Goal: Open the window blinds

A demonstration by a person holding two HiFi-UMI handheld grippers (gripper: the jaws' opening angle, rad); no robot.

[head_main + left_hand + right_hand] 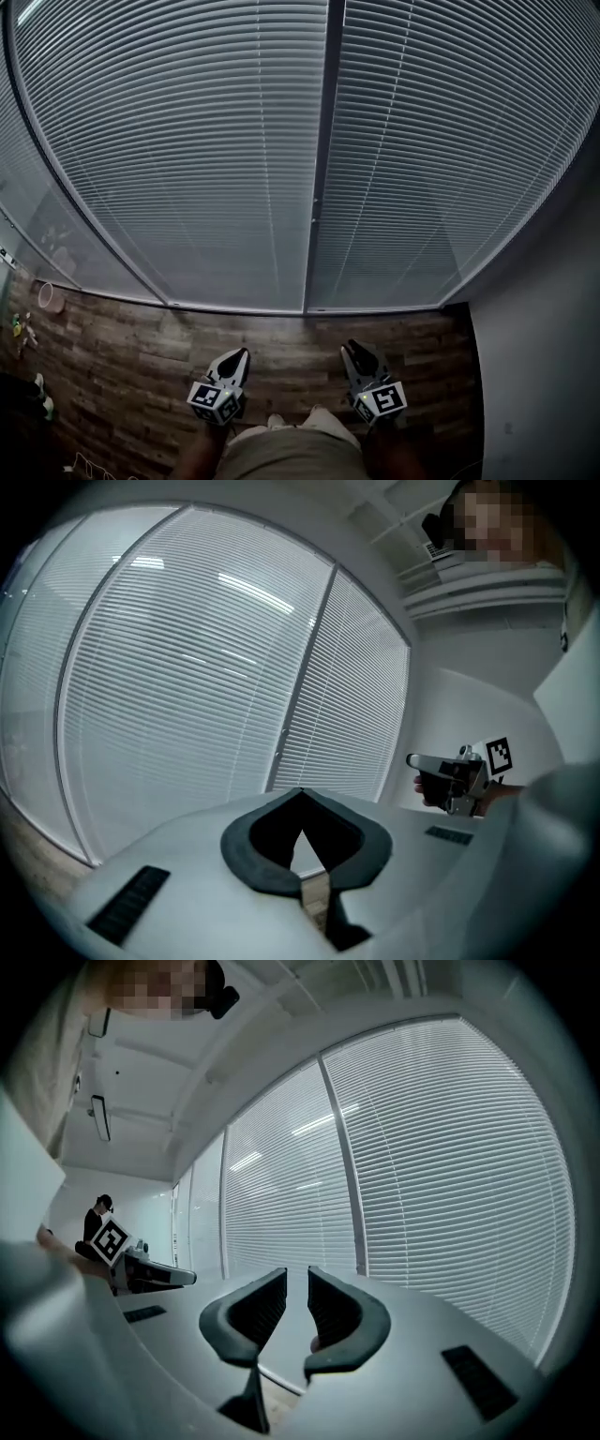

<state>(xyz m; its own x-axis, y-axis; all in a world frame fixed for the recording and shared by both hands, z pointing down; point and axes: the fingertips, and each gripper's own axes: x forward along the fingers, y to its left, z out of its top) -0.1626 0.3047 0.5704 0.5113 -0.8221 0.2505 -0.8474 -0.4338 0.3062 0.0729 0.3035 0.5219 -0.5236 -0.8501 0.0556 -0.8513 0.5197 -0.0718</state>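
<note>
Window blinds [187, 141] down to wood-plank floor [141, 347]

**Plank floor, grey wall, a little clutter**

The wood-plank floor [141, 356] is brown, with planks of uneven tone. A plain grey wall [544, 375] rises from the floor's right edge, and a hazy glass pane [42, 234] from its left edge. At the floor's far left lies a thin white ring [38, 293], just beside a pale round thing [59, 301]. Near them sit a few small bright objects [19, 328], too small to tell. A thin white cord [89, 464] loops at the floor's lower left corner.
</note>
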